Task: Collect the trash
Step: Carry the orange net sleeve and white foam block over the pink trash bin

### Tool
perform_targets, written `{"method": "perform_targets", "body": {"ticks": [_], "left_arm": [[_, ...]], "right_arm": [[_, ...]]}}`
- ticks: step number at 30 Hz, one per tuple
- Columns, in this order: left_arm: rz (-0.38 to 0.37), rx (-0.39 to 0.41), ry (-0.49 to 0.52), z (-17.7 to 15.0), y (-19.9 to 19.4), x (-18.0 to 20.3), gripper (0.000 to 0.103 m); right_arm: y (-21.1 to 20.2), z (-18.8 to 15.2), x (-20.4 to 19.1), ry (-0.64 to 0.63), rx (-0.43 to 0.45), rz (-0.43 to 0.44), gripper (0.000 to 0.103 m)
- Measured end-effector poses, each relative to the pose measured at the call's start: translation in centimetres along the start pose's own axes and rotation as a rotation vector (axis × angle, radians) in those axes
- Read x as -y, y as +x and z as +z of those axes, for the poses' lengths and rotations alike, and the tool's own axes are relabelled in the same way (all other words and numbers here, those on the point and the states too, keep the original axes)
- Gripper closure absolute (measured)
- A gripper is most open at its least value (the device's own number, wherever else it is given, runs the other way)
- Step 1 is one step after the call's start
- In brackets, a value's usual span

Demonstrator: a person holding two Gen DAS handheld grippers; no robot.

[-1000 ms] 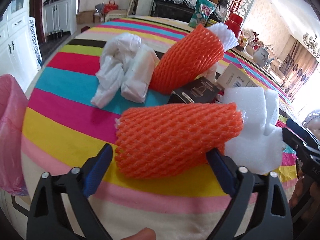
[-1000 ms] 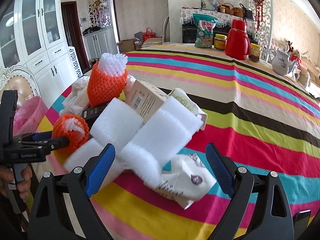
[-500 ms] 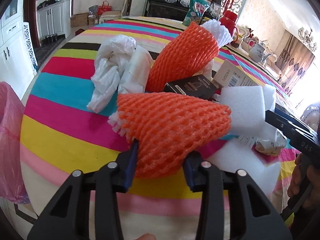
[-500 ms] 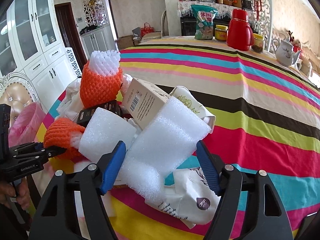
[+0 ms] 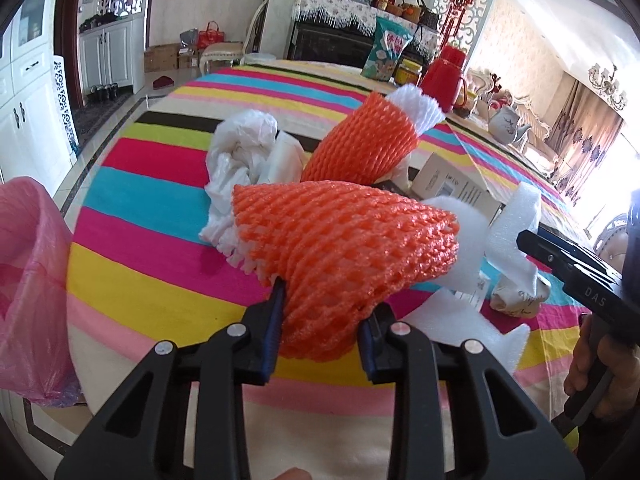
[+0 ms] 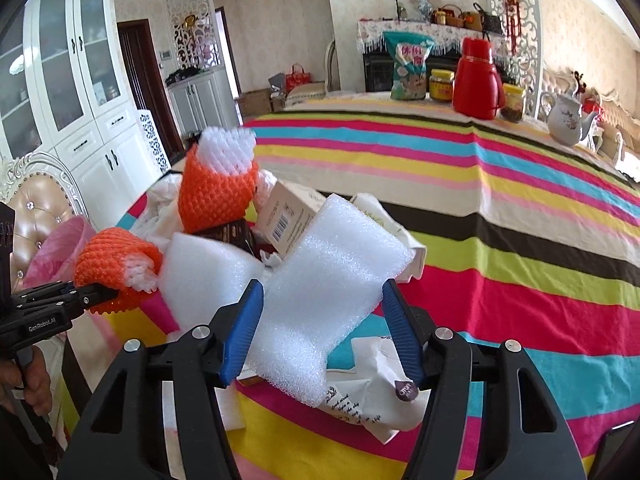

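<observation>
left gripper [image 5: 322, 318] jaws clenched on the near orange foam net [image 5: 344, 256], squashed, lifted off the counter [image 5: 160, 288]. right gripper [image 6: 322, 326] jaws pressed against both sides of the white foam sheet [image 6: 324, 288]; looks like a grasp. pink trash bag [image 5: 28, 288] hangs at near left, off the counter edge. to do it well: carry the net left over the bag mouth before letting go, keep grip firm since foam is springy. farther: second orange net [image 5: 368, 144], crumpled white plastic [image 5: 240, 148], cardboard box [image 6: 290, 216].

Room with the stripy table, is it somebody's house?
Probably yes, a home's dining or living room: a striped tablecloth, white cabinets, a red flask and a teapot.
</observation>
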State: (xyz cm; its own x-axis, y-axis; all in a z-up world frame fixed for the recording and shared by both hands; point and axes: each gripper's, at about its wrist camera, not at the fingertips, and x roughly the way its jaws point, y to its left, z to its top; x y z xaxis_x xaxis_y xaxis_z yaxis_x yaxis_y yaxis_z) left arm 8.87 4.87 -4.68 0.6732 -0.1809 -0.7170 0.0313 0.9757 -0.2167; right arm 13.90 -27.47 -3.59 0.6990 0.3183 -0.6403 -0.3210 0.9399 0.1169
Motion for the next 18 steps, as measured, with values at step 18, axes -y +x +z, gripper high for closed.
{"method": "perform_targets", "body": {"ticks": [18], "left_arm": [[0.062,0.162,-0.038,0.9,-8.0,-3.1,0.072]], "right_arm": [[-5.9,3.8,-5.3,-0.066,0.171,0.063,0.044]]}}
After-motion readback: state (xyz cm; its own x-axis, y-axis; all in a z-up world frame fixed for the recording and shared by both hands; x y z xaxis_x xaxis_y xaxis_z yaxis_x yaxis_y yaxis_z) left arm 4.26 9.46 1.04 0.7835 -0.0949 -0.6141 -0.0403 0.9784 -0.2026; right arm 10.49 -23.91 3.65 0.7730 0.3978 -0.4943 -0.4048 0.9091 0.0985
